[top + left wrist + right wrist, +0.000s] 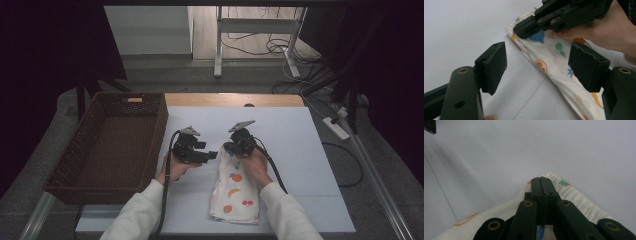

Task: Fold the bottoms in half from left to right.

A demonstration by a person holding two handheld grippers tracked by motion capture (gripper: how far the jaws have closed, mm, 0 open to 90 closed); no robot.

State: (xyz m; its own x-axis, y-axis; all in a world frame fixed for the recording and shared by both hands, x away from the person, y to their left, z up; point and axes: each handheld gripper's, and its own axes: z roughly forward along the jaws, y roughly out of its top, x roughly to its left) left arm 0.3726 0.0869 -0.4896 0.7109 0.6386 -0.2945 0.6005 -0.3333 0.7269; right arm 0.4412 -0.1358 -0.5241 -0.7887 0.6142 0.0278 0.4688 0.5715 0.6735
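A folded white cloth (237, 192) printed with small fruits lies lengthwise on the white table cover, near the front. My right gripper (229, 148) rests on the cloth's far end with its jaws shut; in the right gripper view the closed tips (541, 180) lie over the cloth's ribbed edge (579, 197). I cannot tell whether any fabric is pinched between them. Just left of that end, my left gripper (212, 155) is open. In the left gripper view its jaws (539, 60) stand wide apart, facing the cloth (554, 57) and the right gripper (526, 28).
A brown wicker basket (159, 135) stands along the left side of the table, with nothing in it. The white cover (300, 150) stretches bare to the right and behind the grippers. The wooden table edge (235, 99) lies at the back.
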